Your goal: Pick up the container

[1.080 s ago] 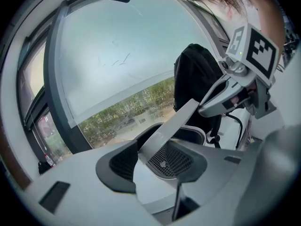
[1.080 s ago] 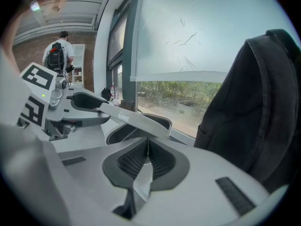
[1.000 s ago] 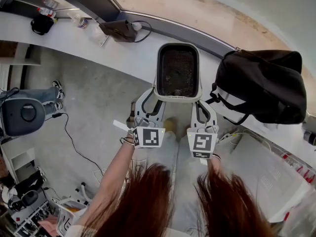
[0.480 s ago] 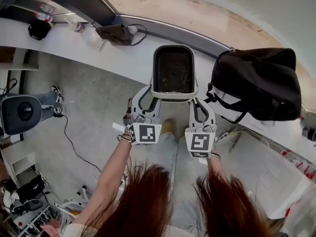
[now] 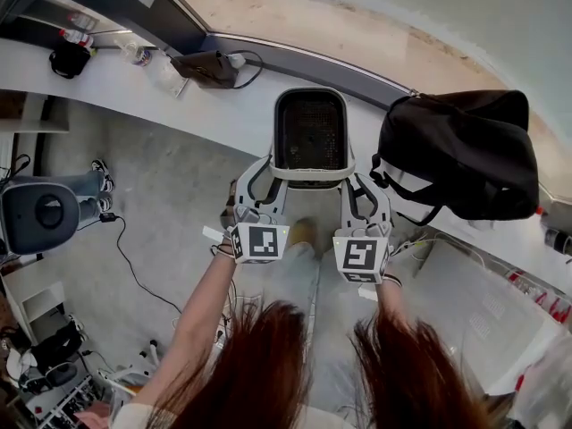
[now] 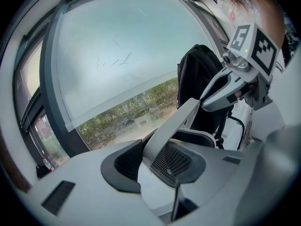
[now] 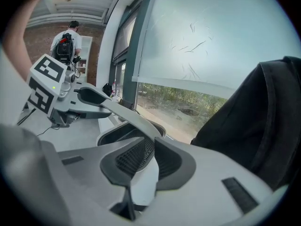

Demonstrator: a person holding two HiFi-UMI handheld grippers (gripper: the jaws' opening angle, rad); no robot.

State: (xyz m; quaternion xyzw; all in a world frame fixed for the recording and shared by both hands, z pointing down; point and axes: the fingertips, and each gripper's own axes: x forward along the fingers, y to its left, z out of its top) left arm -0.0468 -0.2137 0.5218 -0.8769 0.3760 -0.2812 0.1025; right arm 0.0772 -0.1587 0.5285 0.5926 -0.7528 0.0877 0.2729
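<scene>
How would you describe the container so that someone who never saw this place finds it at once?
Start at the white ledge under the window. There, just left of the large black backpack, is the container. It alone is a white tub with rounded corners and a dark mesh floor; the backpack and a small pouch nearby are soft and dark.

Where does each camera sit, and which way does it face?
Head view: on the head, facing steeply down at the container; hair, a forearm, left gripper and right gripper show.
Left gripper view: on that gripper, facing the window along its jaws, just closing round the container's wall.
Right gripper view: likewise, jaws just opening, wall between them.
Both gripper views share the container, black bag and window.
</scene>
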